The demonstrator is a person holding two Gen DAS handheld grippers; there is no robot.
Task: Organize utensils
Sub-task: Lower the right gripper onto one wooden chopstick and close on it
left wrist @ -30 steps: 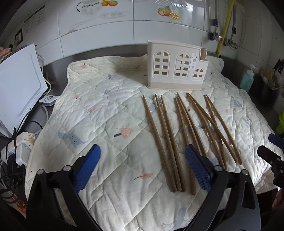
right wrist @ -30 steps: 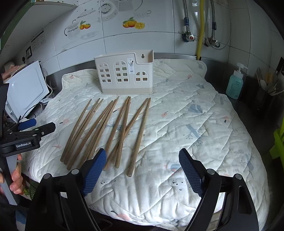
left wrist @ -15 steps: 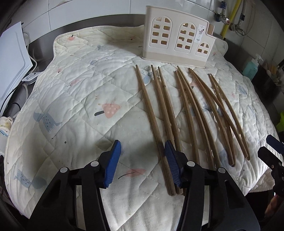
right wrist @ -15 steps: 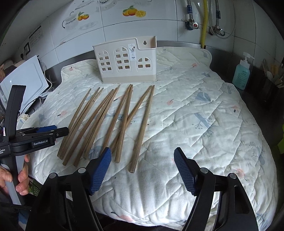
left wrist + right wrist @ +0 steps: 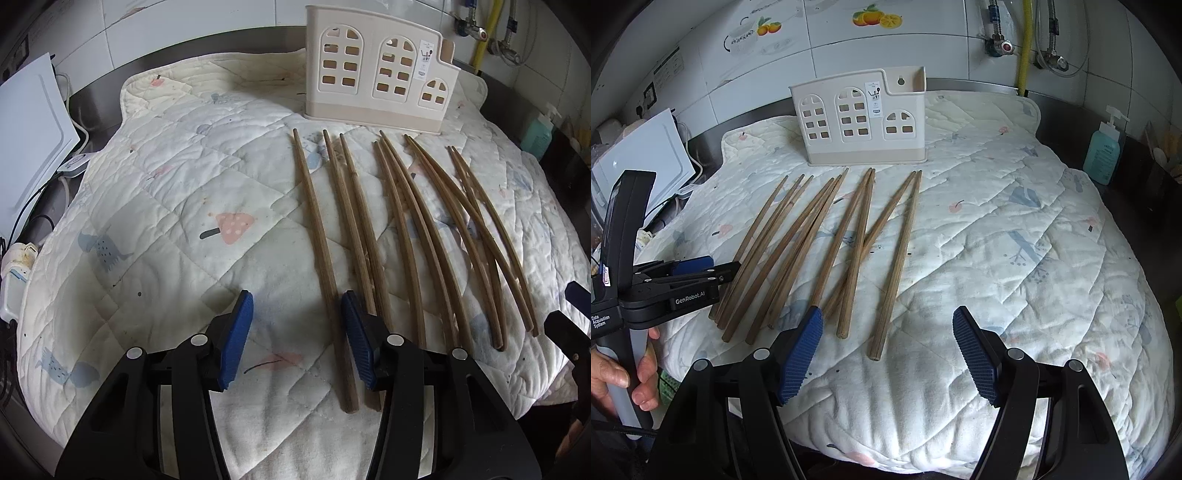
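Stock: ten chopsticks (image 5: 862, 229), fanned in front of one holder (image 5: 864, 155). My left gripper (image 5: 297, 299) has its jaws half-wide, just closing, the leftmost chopstick (image 5: 314, 221) between them ungripped. My right gripper (image 5: 886, 314) has wide jaws, lately narrowed.

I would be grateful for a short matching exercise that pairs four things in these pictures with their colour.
Things:
1. chopsticks
2. utensil holder
3. soap bottle
4. pads of the right gripper

Colours:
A. dark blue
B. teal
C. brown
D. cream

Pairs: 1-C, 2-D, 3-B, 4-A
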